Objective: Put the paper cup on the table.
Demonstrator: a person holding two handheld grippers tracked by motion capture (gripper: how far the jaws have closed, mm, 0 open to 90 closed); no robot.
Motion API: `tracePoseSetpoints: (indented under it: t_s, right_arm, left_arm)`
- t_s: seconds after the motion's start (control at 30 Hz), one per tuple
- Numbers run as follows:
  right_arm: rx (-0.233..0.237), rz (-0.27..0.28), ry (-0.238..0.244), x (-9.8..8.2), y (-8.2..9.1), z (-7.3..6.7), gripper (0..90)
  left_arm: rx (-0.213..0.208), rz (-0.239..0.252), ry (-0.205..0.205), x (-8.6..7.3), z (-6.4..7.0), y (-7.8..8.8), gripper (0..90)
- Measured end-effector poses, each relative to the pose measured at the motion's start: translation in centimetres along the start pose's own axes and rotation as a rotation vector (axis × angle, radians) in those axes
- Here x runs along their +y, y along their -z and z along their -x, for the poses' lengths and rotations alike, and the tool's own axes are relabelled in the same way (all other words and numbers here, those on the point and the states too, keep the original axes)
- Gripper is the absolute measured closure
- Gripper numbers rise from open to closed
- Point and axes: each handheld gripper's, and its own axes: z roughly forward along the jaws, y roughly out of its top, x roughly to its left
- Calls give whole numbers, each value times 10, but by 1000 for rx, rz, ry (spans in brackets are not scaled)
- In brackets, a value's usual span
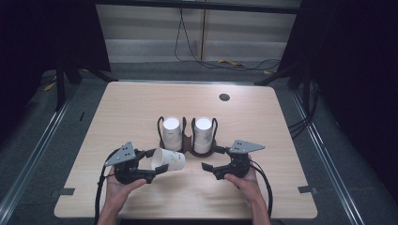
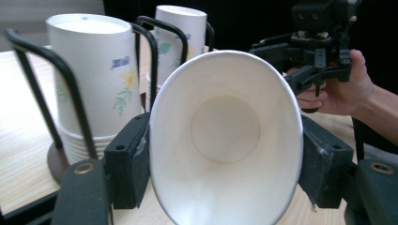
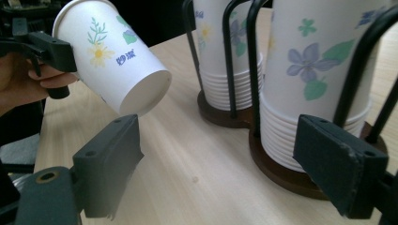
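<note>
Tabletop point(image 1: 141, 103): carrying rack point(image 1: 187, 146), two cup stacks point(image 1: 172, 133) standing in it.
Left gripper point(image 1: 157, 168): fingers point(image 2: 129, 159) squeezing cup point(image 1: 168, 159) at rim, holding it tilted above tabletop, just before rack.
Right gripper point(image 1: 212, 160): fingers point(image 3: 110, 157) standing wide, gripping nothing, sitting near rack.
</note>
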Motion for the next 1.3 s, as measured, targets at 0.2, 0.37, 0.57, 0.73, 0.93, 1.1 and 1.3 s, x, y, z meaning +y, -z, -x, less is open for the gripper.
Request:
tracePoseSetpoints:
  t_s: [0.2, 0.37, 0.57, 0.73, 0.93, 1.1, 1.3]
  right_arm:
    - [-80, 48, -16, -2, 7, 3, 152]
    - [-106, 67, -30, -5, 14, 5, 153]
    - [-136, 88, -41, -8, 20, 7, 154]
    - [-212, 121, -47, -11, 26, 10, 138]
    - [-325, 154, -51, -18, 32, 8, 138]
    - [-429, 200, -78, -23, 40, 9, 136]
    - [-544, 233, -83, -34, 44, 10, 134]
  left_arm:
    - [54, 0, 22, -2, -7, 6, 296]
    - [91, 14, 40, -3, -13, 13, 295]
    - [134, 29, 66, -4, -18, 23, 295]
    - [170, 36, 85, -3, -20, 28, 293]
    - [188, 32, 92, -4, -25, 30, 293]
    - [236, 22, 100, -2, -25, 33, 293]
    - [292, -23, 96, -4, -27, 34, 290]
